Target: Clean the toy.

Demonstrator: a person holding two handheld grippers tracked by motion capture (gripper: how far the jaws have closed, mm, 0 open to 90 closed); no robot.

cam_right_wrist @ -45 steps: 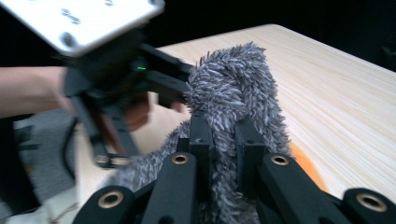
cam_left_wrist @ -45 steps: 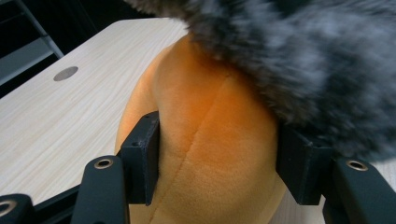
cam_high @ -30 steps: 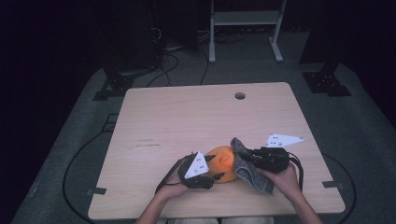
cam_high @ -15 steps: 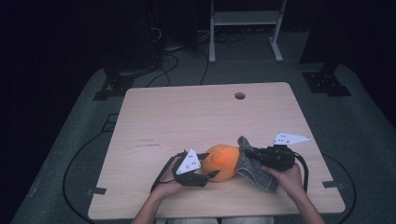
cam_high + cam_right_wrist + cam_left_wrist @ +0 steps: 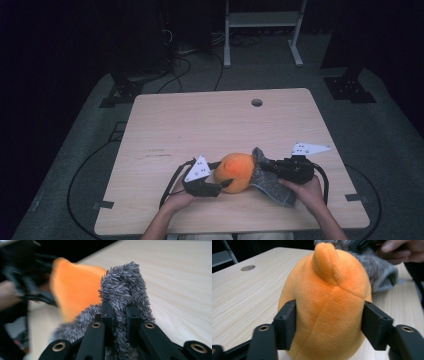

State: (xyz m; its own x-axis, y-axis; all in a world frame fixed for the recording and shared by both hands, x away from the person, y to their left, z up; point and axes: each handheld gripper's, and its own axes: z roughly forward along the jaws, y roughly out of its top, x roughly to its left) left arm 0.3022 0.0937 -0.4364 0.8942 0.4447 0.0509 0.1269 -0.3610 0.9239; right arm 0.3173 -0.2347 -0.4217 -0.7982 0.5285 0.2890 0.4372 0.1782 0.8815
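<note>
An orange plush toy (image 5: 236, 170) sits on the wooden table (image 5: 210, 125) near its front edge. In the left gripper view the orange plush toy (image 5: 329, 290) stands between the two black jaws, and both pads press its sides. My left gripper (image 5: 223, 178) (image 5: 329, 327) is shut on it from the left. A grey fuzzy cloth (image 5: 270, 180) lies against the toy's right side. My right gripper (image 5: 264, 164) (image 5: 119, 312) is shut on an upright fold of the grey fuzzy cloth (image 5: 125, 282), with the toy blurred behind it.
A round cable hole (image 5: 256, 102) lies at the table's far edge. Beyond the table stand a white metal frame (image 5: 262, 30) and dark stands on a grey floor. Black cables (image 5: 85, 170) loop on the floor at the left.
My left gripper has slid a little left and back beside the toy. The right gripper with the cloth has shifted slightly right. The toy has hardly moved.
</note>
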